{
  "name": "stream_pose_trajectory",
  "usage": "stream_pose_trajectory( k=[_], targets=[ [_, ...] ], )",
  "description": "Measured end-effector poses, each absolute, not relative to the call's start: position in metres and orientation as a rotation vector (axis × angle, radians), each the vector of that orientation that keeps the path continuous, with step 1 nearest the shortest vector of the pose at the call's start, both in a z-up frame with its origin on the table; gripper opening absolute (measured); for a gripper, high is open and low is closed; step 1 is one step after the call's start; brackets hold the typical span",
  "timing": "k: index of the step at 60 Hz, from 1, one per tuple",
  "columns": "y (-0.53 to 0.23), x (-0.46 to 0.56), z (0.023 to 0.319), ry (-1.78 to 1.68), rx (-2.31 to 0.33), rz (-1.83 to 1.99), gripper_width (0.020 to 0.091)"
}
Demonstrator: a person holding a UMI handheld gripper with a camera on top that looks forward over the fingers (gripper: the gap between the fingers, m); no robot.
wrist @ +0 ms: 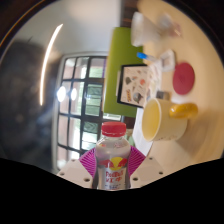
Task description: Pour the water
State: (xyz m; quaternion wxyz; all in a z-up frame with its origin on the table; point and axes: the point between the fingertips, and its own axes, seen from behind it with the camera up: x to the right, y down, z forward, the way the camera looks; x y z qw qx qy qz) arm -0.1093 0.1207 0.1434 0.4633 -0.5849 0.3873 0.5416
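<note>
The gripper holds a small plastic bottle with a red cap and a colourful label; both pink pads press against its sides, so the claw is closed narrowly around the bottle. The bottle stands roughly upright in the grip, and its cap looks to be on.

Just beyond the bottle and a little to its right sits a yellow mug with its handle turned away from the bottle, resting on a pale table. The mug's mouth faces the bottle's side; whether it holds any water I cannot tell. Farther beyond the mug lie a printed card or tablet and a round red lid-like disc.

Judging by this, the pick-up is done and the pouring itself is not: the bottle is not yet tilted over the mug. Left to do, as I see it, is bringing the bottle's neck over the mug's rim and tipping it, and the cap would need to be off first if it is indeed closed.
</note>
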Motion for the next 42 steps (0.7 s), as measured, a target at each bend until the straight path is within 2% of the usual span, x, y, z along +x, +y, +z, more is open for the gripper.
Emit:
stream_pose_trajectory(
  k=[7, 18, 35, 38, 42],
  targets=[
    [0.136, -0.092, 0.15, 1.255, -1.233, 1.664, 0.0368],
    [0.141, -0.063, 0.147, 1.502, -1.009, 1.787, 0.0386],
    [0.144, -0.073, 0.143, 1.522, -1.034, 1.833, 0.0388],
    [0.142, -0.083, 0.154, 1.423, -1.091, 1.831, 0.0386],
    [0.122, -0.1, 0.195, 1.177, -1.158, 1.826, 0.0386]
  ],
)
